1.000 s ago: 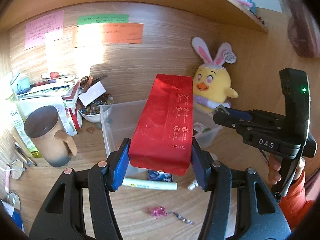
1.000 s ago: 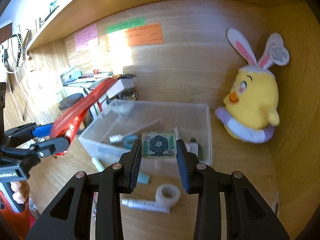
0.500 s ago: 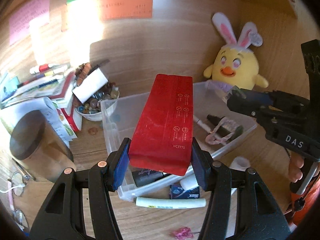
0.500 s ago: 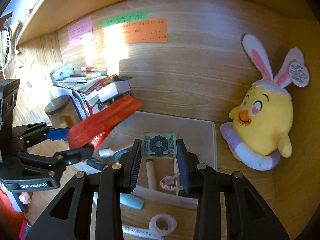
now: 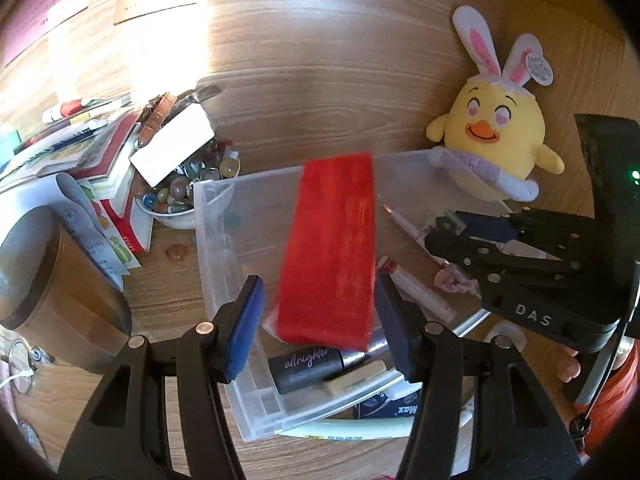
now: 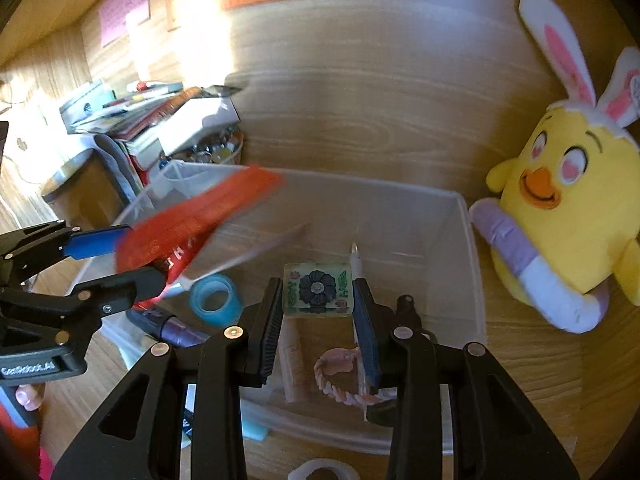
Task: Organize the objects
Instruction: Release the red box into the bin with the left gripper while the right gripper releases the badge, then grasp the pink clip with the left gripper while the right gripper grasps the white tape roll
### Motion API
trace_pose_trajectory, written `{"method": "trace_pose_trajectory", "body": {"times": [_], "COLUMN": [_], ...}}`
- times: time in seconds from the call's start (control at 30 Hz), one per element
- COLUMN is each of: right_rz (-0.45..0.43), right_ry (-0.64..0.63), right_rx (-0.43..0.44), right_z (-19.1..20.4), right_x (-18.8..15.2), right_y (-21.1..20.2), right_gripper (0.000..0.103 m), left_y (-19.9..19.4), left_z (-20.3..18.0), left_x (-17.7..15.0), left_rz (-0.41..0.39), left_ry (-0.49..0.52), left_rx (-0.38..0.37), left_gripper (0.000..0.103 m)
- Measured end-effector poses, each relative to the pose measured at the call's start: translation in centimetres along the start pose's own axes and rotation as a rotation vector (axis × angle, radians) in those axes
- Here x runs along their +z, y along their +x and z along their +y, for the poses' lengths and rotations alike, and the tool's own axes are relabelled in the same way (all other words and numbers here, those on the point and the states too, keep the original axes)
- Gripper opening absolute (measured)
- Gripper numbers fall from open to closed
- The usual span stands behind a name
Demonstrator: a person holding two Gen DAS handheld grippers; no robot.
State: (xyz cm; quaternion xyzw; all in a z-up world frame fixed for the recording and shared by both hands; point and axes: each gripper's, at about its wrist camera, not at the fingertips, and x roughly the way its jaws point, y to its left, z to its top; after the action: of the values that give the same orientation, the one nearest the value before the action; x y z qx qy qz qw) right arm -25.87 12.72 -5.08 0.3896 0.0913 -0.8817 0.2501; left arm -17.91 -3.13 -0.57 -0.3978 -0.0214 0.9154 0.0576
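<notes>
The red box (image 5: pixel 330 248), flat, oblong and motion-blurred, lies tilted over the clear plastic bin (image 5: pixel 216 240), between the left gripper (image 5: pixel 318 320)'s spread blue pads, apparently untouched by either. The right gripper (image 6: pixel 318 312) clamps a square flower-patterned tile (image 6: pixel 318 288) above the bin. Ahead to its right sits a yellow plush chick (image 6: pixel 560 208).

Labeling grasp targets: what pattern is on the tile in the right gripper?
The tile is pale green with a dark blue flower in the middle, clearest in the right wrist view.
</notes>
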Motion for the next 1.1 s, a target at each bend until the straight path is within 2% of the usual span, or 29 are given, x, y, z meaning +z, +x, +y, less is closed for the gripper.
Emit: {"method": "trace_pose_trajectory", "body": {"times": [0.13,0.33,0.47,0.53,0.57,0.67,0.97,1.03,1.1], "right_rz": [0.02,0.041,0.053,0.067,0.068,0.051,-0.033,-0.055,-0.078], "right_ry": [-0.005,-0.014,-0.008,0.001,0.002,-0.012,-0.065,-0.073,-0.08], "right_rx": [-0.008,-0.018,-0.012,0.005,0.007,-0.015,-0.044,-0.049,-0.055], "right_z": [0.2,0.6,0.4,0.2,0.2,0.4,1.2,1.4,1.5], "right_x": [-0.1,-0.2,-0.3,-0.2,-0.3,-0.5,-1.3,-1.7,-2.2], "right_y": [0.9,1.7,1.7,1.6,1.5,0.8,-3.6,-4.8,-6.1], "right_gripper": [0.031,0.031,0.031,0.036,0.042,0.051,0.062,0.063,0.068], "left_y": [-0.1,-1.1,-2.0,-2.5,-2.7,-3.3,-6.2,-6.9,-7.6], "left_z": [-0.4,-0.7,-0.7,-0.7,-0.8,-0.7,-1.1,-1.4,-1.6], "left_x": [-0.3,-0.5,-0.6,-0.6,-0.6,-0.7,-1.9,-2.4,-2.9], "left_rz": [0.003,-0.021,-0.044,-0.053,-0.057,-0.069,-0.119,-0.129,-0.134], "left_ry": [0.018,0.029,0.021,0.023,0.023,0.013,0.029,0.042,0.053], "left_rx": [-0.006,-0.002,-0.003,0.003,0.007,0.01,0.063,0.064,0.06], "left_gripper": [0.057,0.065,0.078,0.079,0.08,0.086,0.094,0.095,0.097]}}
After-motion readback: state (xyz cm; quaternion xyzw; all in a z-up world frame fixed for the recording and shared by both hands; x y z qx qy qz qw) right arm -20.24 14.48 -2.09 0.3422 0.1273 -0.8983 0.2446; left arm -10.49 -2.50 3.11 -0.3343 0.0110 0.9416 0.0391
